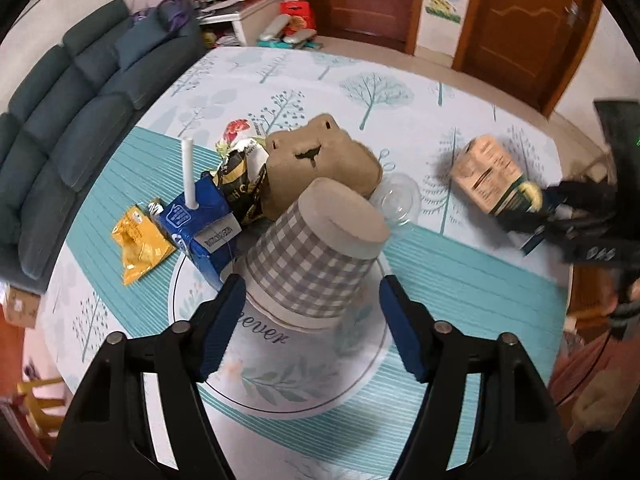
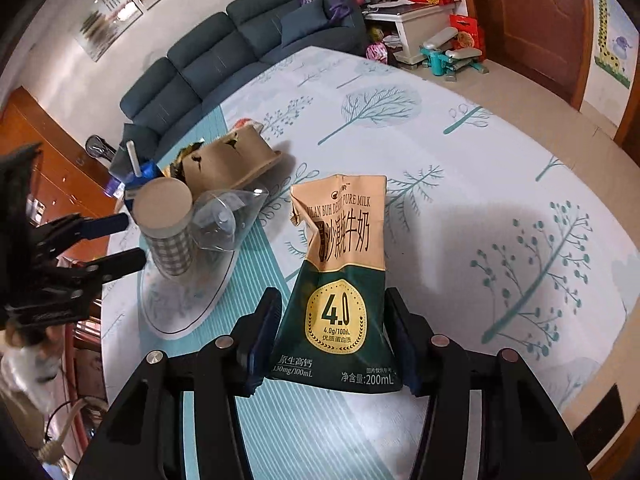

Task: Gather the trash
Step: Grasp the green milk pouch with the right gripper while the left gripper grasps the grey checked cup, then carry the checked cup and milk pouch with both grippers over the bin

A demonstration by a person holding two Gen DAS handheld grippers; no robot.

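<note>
Right now right gripper (image 2: 334,344) clamps crumpled milk pouch (image 2: 340,280), pads pressed on both lower sides, pouch off tablecloth (image 2: 500,168). Left gripper (image 1: 312,292) straddles upside-down checked paper cup (image 1: 316,256) on tablecloth's round print; pads either side of cup, not touching, fingers released. Behind cup: blue juice box (image 1: 200,224), yellow wrapper (image 1: 140,240), brown egg carton (image 1: 320,160), clear plastic lid (image 1: 396,200).

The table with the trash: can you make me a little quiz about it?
1. True or false: the right gripper holds the milk carton.
2. What sticks out of the blue box? A spoon, B straw, C pencil.
3. Which gripper has the checked cup between its fingers?
Key: 1 true; 2 B; 3 the left gripper.
</note>
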